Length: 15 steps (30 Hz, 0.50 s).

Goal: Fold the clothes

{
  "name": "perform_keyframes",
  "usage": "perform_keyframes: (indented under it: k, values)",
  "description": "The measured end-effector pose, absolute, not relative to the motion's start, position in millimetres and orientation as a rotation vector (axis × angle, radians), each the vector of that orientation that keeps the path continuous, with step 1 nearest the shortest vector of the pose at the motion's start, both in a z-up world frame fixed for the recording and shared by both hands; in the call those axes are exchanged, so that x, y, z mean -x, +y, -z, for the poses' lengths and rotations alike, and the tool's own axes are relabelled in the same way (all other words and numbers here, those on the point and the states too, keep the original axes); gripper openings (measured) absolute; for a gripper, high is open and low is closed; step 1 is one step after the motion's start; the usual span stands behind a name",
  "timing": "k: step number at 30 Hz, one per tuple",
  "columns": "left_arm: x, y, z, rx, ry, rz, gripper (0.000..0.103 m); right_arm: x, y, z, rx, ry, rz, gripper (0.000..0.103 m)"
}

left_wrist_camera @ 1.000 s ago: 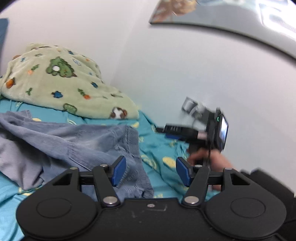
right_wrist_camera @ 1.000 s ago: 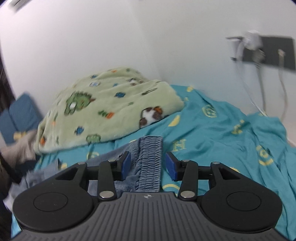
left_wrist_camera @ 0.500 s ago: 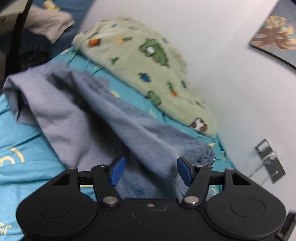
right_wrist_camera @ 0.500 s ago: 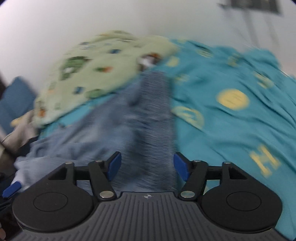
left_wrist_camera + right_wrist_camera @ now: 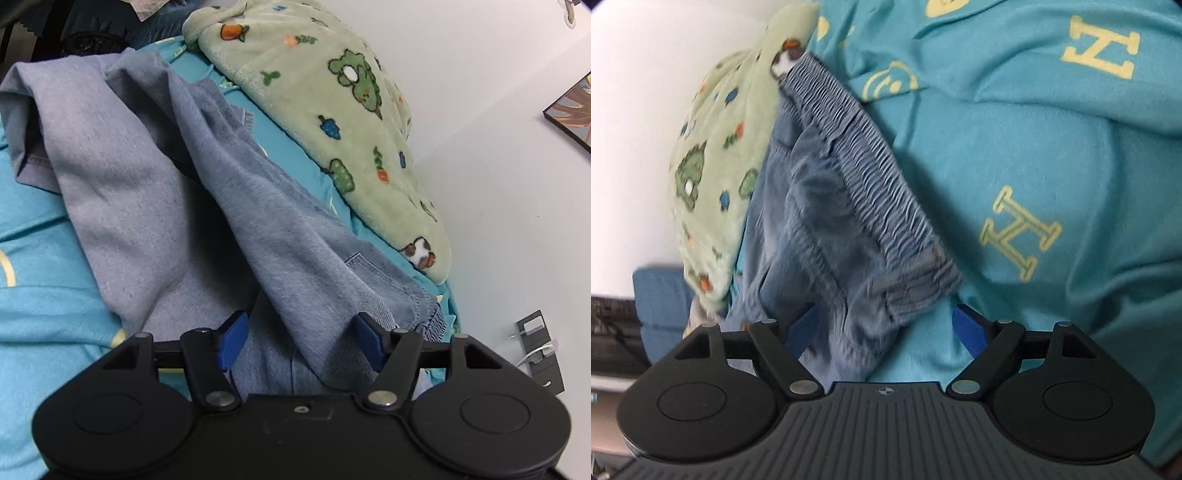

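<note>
Your left gripper [image 5: 299,341] sits at the bottom centre of the left wrist view, angled down at the bed. Its blue pads [image 5: 232,341] stand moderately apart with a fold of the blue-grey garment [image 5: 258,206] lying between them. You cannot tell from this view whether either pad actually presses the cloth; the fabric looks loose in the gap.

The garment runs from the upper left of that frame down to the fingers, bunched in long ridges, with a stitched pocket edge [image 5: 384,273] right of centre. It lies on the teal bedsheet [image 5: 40,258], which shows at the left edge.

A pale green fleece blanket [image 5: 332,110] with small animal and carrot prints lies across the upper middle, against the white wall [image 5: 498,166]. A framed picture [image 5: 572,110] shows at the right edge, with a wall bracket and cable [image 5: 539,350] lower right.

Your right gripper [image 5: 886,328] is at the bottom centre of the right wrist view. Its jaws are opening and already stand wide. Blue cloth hangs between them, nearer the left pad, not clamped.

The garment's ribbed elastic waistband [image 5: 871,177] runs diagonally from upper left to just above the fingers. The teal sheet with yellow letter prints [image 5: 1052,147] fills the right half; the green blanket lies at the left.
</note>
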<state>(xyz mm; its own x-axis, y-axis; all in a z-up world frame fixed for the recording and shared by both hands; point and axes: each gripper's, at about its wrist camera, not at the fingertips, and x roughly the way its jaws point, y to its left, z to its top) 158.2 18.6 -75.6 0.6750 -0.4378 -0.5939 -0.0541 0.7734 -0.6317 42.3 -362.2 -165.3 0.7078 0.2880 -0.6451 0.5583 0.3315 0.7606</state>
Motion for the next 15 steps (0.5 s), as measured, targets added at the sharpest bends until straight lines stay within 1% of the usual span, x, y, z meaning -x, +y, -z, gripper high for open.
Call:
perform_keyframes:
  k: [5,6,7,8,10,11,13,15]
  values:
    - [-165.2,22.7,85.3,0.703,0.813,0.214,0.060,-53.1,-369.4,181.0,-1.294,0.825,0.234,0.080]
    - [-165.4,24.1,86.8,0.724,0.813,0.218,0.060,-53.8,-371.1,183.4,-1.301,0.819,0.242,0.077]
    - [-165.4,25.2,87.4,0.740,0.812,0.219,0.060,-54.3,-372.9,185.5,-1.308,0.817,0.253,0.072]
    - [-165.3,26.2,88.1,0.755,0.811,0.220,0.059,-54.4,-374.6,187.6,-1.316,0.817,0.264,0.069]
    - [-162.7,26.6,87.5,0.763,0.799,0.222,0.059,-54.6,-377.4,192.2,-1.339,0.818,0.287,0.054]
    - [-160.8,26.3,87.1,0.758,0.791,0.222,0.060,-54.3,-378.4,194.1,-1.347,0.815,0.295,0.051]
    - [-157.6,24.5,87.5,0.754,0.789,0.220,0.059,-54.3,-379.4,192.6,-1.333,0.806,0.300,0.036]
    - [-154.7,24.4,88.9,0.769,0.793,0.220,0.059,-54.4,-379.8,182.7,-1.283,0.779,0.292,0.029]
